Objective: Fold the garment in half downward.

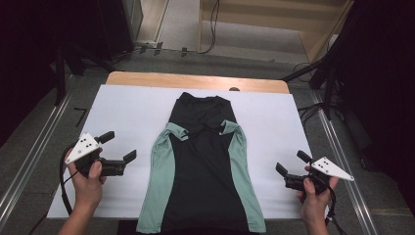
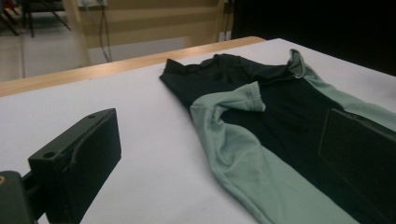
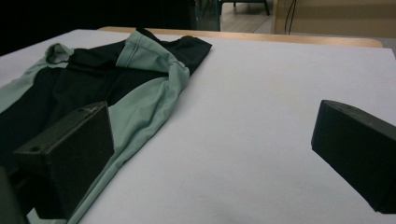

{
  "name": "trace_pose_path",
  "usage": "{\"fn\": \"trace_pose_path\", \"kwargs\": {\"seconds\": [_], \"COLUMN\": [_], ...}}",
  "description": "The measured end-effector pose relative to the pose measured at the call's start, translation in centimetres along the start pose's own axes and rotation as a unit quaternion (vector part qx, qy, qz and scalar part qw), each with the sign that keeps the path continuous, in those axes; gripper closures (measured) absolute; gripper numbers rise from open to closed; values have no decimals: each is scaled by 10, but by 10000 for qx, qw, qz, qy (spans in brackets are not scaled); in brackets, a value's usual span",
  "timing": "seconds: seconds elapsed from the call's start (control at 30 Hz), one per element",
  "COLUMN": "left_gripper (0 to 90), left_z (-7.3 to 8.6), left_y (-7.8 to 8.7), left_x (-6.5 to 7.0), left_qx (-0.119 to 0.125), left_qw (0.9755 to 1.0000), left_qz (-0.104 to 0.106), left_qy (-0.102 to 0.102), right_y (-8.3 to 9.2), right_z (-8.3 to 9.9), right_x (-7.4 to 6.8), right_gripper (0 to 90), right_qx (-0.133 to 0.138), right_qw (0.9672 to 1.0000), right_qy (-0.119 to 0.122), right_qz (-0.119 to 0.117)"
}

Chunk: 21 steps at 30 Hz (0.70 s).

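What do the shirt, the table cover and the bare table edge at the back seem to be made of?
Shirt: soft knit fabric, matt black with mint side panels; it creases and shows stitched hems.
Cover: smooth matt white sheet, perhaps paper or plastic; it lies flat.
Table edge: pale wood or wood-look laminate with a slight sheen.

White table cover (image 1: 127,112): spread beneath and ahead of the fingers. Wooden table edge (image 1: 195,81): bare strip well beyond them. Black cables (image 1: 213,24): on floor, far beyond.
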State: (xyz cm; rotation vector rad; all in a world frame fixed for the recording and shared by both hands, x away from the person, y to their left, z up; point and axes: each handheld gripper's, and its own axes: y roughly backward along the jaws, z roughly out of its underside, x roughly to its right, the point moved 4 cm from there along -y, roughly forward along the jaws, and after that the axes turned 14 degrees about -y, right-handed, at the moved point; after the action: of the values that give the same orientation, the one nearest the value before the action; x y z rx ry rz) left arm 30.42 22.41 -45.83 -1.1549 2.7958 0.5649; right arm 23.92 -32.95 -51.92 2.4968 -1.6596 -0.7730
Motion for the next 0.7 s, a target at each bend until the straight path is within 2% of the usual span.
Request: {"fn": "trace_pose_path", "kwargs": {"seconds": [0.07,0.27,0.4,0.5,0.7], "left_gripper": [0,0,0,0,0], "left_z": [-3,-13,-20,-23,-31], "left_y": [-4,-16,-26,-34,-47], "left_x": [0,-3,-5,-5,-8], "left_qx": [-19,-42,-59,-30,28], "left_qw": [10000,9998,9998,9997,9995], "left_qz": [94,182,185,239,293], "left_qy": [0,-32,-46,31,69], "right_y": [2,2,2,2,0], "right_z": [1,7,9,10,13], "right_x": [2,9,8,9,7], "right_gripper": [0,0,0,0,0], "right_qx": [8,-66,-101,-100,-147], "right_qw": [10000,10000,9999,9999,9998], "right_qy": [-12,-33,27,-12,64], "right_qz": [-22,-8,-33,-39,-78]}}
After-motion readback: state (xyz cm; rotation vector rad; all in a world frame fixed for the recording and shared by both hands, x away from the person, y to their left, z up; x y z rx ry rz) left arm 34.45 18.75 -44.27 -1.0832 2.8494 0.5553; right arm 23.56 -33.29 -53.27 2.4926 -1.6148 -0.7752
